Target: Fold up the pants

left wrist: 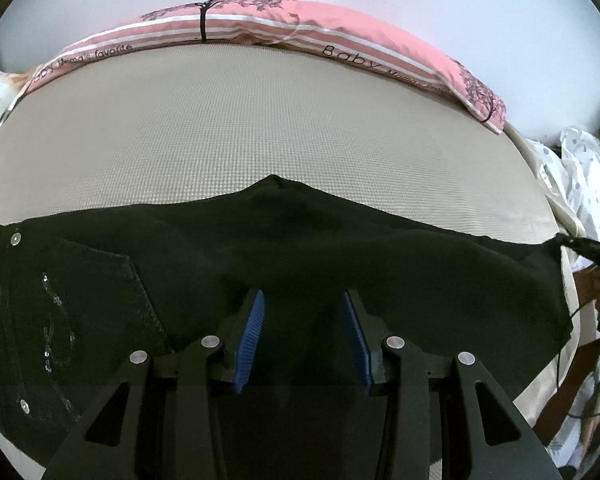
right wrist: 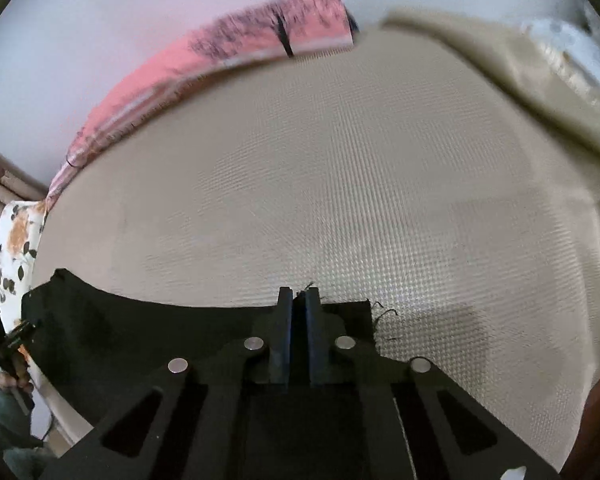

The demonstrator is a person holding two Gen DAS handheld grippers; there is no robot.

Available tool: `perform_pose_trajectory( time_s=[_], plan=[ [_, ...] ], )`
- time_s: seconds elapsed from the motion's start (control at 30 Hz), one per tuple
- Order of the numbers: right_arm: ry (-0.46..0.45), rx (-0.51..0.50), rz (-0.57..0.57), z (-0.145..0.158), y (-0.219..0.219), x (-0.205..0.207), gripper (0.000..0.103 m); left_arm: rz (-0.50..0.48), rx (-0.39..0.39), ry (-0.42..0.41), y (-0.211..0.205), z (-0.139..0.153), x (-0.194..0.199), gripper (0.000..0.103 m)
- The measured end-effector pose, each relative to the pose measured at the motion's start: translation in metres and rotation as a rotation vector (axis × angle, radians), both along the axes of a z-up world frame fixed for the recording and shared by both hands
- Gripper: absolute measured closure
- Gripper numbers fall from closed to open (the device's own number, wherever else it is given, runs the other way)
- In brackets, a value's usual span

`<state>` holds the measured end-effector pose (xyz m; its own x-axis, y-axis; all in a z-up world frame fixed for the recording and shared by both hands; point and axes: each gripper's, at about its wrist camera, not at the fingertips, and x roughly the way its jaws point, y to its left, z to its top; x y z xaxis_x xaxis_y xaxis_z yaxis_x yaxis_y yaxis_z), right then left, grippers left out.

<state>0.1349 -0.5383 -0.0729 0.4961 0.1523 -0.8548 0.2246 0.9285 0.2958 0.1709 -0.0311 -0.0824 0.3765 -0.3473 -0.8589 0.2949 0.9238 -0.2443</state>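
Note:
Black pants point(left wrist: 300, 240) lie spread across a beige woven mat point(left wrist: 260, 120). A back pocket with pale stitching and rivets point(left wrist: 60, 300) is at the left. My left gripper point(left wrist: 303, 295) hovers over the middle of the pants, blue pads apart, with nothing pinched between them. In the right wrist view, my right gripper point(right wrist: 299, 293) is shut on the frayed hem edge of the pants point(right wrist: 140, 340), and loose threads stick out at its tips. The right gripper point(left wrist: 592, 248) also shows at the far right of the left wrist view, at the pants' corner.
A pink striped pillow point(left wrist: 300, 28) with tree prints and lettering lies along the mat's far edge. A floral cloth point(right wrist: 16, 240) sits at the left, a rumpled beige sheet point(right wrist: 540, 92) and a white dotted cloth point(left wrist: 580, 168) at the right.

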Motion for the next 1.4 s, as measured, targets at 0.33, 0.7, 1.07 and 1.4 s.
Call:
perform_pose_trajectory(
  time_s=[0.33, 0.7, 1.07, 1.4],
  plan=[
    [-0.113, -0.13, -0.191, 0.017, 0.004, -0.036, 0.103, -0.01, 0.02, -0.036, 0.002, -0.003, 0.001, 0.061],
    [0.083, -0.119, -0.256, -0.044, -0.003, -0.015, 0.095, 0.004, 0.036, -0.014, 0.017, -0.023, 0.003, 0.061],
    [0.12, -0.121, -0.26, -0.009, 0.03, -0.104, 0.075, -0.106, 0.01, -0.031, 0.009, -0.005, -0.038, 0.06],
    [0.154, 0.076, -0.388, -0.026, 0.031, -0.176, 0.077, -0.159, 0.016, -0.02, 0.003, -0.011, -0.058, 0.06]
  ],
)
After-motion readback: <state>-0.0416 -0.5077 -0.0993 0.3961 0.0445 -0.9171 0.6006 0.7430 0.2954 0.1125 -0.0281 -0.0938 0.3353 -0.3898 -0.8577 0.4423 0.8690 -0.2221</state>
